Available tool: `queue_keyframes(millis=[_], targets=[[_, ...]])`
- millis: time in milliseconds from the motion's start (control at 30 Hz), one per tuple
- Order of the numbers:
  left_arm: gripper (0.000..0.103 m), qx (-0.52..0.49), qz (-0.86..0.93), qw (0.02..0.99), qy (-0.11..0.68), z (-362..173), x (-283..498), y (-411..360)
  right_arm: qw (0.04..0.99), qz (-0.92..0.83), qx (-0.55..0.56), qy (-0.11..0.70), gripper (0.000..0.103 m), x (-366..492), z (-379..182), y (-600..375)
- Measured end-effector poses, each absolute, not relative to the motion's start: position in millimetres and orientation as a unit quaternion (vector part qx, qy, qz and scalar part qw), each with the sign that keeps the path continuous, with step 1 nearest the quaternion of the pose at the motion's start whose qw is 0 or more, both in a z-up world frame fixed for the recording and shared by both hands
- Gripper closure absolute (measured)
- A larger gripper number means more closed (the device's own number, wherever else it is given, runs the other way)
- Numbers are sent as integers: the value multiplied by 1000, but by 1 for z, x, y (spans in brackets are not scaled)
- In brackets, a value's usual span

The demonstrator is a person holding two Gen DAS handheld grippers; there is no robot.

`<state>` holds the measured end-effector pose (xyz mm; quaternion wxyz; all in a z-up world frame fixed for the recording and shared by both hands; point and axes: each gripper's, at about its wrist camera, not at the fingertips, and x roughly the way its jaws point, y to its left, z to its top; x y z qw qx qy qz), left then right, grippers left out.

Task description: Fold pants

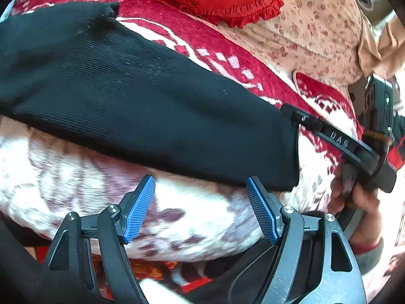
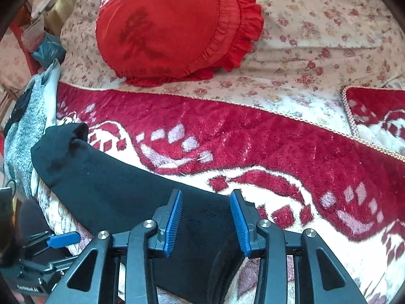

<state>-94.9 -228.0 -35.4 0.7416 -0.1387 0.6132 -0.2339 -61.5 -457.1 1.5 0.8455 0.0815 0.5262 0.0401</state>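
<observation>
Black ribbed pants [image 1: 139,96] lie as one long folded strip across a red and white blanket [image 1: 202,217]. My left gripper [image 1: 200,210] stands open just in front of the strip's near edge, with only blanket between its blue pads. My right gripper [image 2: 206,221] is open over the right end of the pants [image 2: 114,185]; the black cloth lies beneath and between its pads, which do not press on it. In the left wrist view the right gripper [image 1: 329,136] shows at the strip's right end, held by a hand [image 1: 359,197]. The pants' far left end bunches into a small peak [image 2: 78,131].
A red ruffled cushion [image 2: 172,27] rests on the floral sheet [image 2: 316,45] behind the blanket [image 2: 278,139]. A grey pile of clothes [image 2: 22,136] lies at the left edge. A red patterned pillow [image 2: 377,111] sits at the right.
</observation>
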Motion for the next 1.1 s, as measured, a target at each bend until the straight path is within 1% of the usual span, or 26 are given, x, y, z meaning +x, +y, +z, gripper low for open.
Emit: queue_keyframes(millis=[200,333,400,567,600,633,667,700,733,767,800,833,867,967,1100], targets=[[29,-163,-244,711,639,-49,-102,-262,848,25,108,518,62,-70,0,-477],[29,-194,-226,708,641,-57,-95,-269,843,27,132,521,61,-71,-8,-484],[23,-213,-220,702,643,-58,-91,-268,839,35,151,521,61,-71,-12,-485],[22,-231,-206,702,641,-59,-87,-271,825,7,162,541,61,-71,-19,-493],[24,-228,-207,704,640,-59,-87,-273,822,3,173,542,59,-73,-20,-496],[30,-222,-212,706,638,-58,-87,-275,820,1,181,543,58,-74,-22,-498],[49,-216,-219,706,638,-58,-87,-277,817,-2,186,546,58,-74,-25,-499],[58,-200,-219,705,644,-60,-87,-279,810,-1,195,552,58,-73,-31,-499],[61,-197,-219,706,644,-61,-87,-277,809,2,202,551,60,-74,-33,-499],[70,-196,-220,707,643,-62,-86,-276,811,6,214,544,64,-75,-34,-500],[79,-193,-224,706,643,-62,-85,-276,812,13,224,539,73,-75,-34,-499],[80,-194,-231,702,645,-62,-84,-274,815,19,228,533,86,-76,-31,-497],[86,-198,-235,699,646,-62,-83,-272,821,27,234,521,88,-79,-25,-496],[88,-201,-259,698,636,-50,-84,-261,841,44,224,491,88,-87,1,-486],[88,-206,-281,712,609,-26,-84,-241,865,86,222,441,88,-95,52,-457]])
